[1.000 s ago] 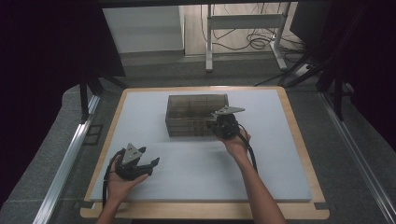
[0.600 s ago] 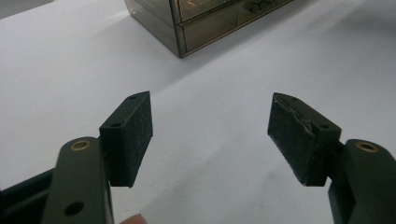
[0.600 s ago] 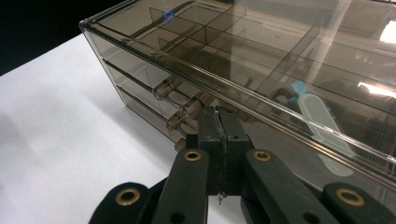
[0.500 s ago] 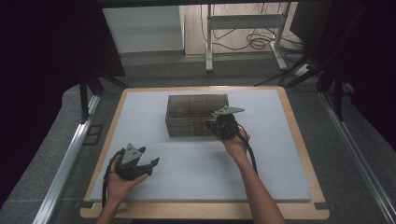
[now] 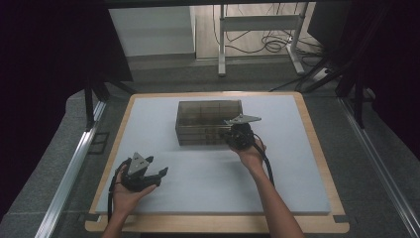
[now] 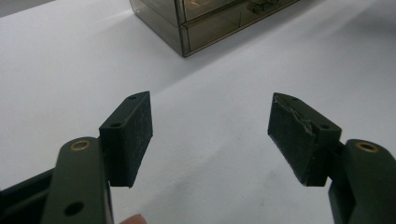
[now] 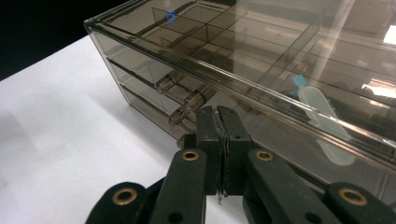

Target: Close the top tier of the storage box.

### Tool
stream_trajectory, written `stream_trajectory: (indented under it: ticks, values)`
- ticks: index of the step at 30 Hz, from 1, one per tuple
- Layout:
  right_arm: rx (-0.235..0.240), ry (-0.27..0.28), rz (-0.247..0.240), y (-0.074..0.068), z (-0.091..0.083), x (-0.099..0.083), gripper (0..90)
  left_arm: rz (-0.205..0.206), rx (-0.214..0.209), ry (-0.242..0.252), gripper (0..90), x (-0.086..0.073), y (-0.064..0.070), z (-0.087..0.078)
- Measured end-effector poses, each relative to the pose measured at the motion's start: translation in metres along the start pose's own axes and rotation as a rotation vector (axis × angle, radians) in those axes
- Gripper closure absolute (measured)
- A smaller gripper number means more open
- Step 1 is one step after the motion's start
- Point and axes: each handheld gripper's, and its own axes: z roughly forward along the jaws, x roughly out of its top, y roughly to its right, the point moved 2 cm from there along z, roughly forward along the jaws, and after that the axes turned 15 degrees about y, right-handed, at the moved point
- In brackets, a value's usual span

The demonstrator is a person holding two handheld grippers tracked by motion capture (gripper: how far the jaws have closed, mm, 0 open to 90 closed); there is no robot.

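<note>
The right gripper (image 5: 233,135) has its jaws pressed together, tips at the near right front of the smoked drawer box (image 5: 208,119), beside its small clear handles (image 7: 191,103); whether anything is pinched cannot be told. The box sits at the far centre of the white mat (image 5: 297,163). The left gripper (image 5: 161,175) rests near left, jaws spread, empty.

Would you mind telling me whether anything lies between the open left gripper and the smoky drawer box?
Nothing visible does. The left gripper faces bare white mat all the way to the drawer box. The right gripper, jaws closed, sits at the box's front right.
</note>
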Motion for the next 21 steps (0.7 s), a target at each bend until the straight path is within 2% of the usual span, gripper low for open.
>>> stream_trajectory:
  ticks: [3,12,21]
  values:
    - [0.011,0.005,-0.012,-0.001,-0.005,0.000,83.1,0.006,-0.001,-0.002,31.7,0.000,0.001,0.000]
    - [0.038,0.029,-0.030,-0.001,-0.029,0.000,65.9,0.007,-0.008,-0.002,31.7,-0.002,0.003,-0.002]
    - [0.048,0.034,-0.054,0.001,-0.051,-0.014,57.7,0.006,-0.006,0.000,31.7,-0.002,0.002,-0.003]
